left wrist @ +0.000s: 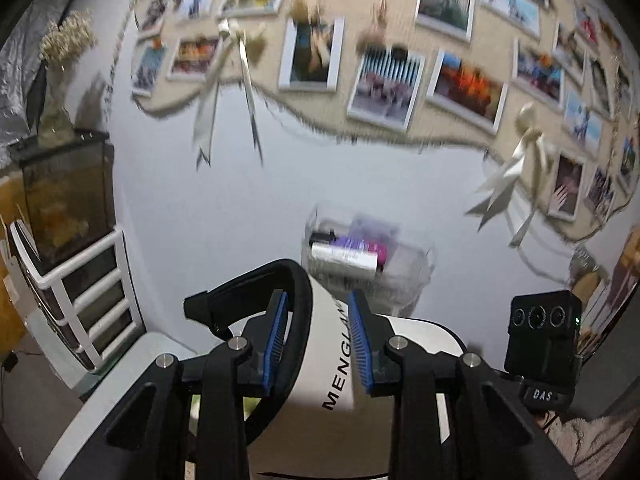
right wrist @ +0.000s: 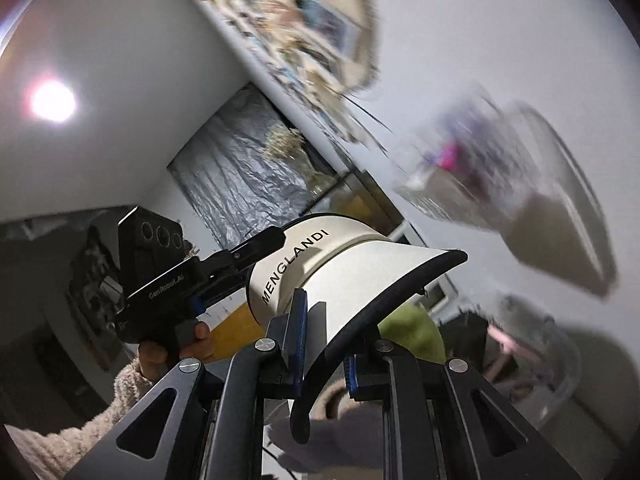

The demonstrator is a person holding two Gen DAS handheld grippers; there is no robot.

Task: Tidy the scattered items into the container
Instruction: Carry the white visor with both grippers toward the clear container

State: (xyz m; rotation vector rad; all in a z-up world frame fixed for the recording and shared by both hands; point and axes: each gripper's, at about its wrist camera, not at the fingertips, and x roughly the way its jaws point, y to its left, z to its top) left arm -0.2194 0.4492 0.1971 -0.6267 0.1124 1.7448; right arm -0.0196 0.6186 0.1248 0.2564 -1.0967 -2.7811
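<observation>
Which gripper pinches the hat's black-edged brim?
The right gripper: it clamps the curved brim of the visor cap, while the left gripper grips the lettered white band.

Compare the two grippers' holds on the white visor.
The left gripper clamps the lettered white band; the right gripper clamps the black-edged brim. The left gripper's jaws stand wider apart than the right gripper's. Both are shut on the same visor, held up in front of the wall.
</observation>
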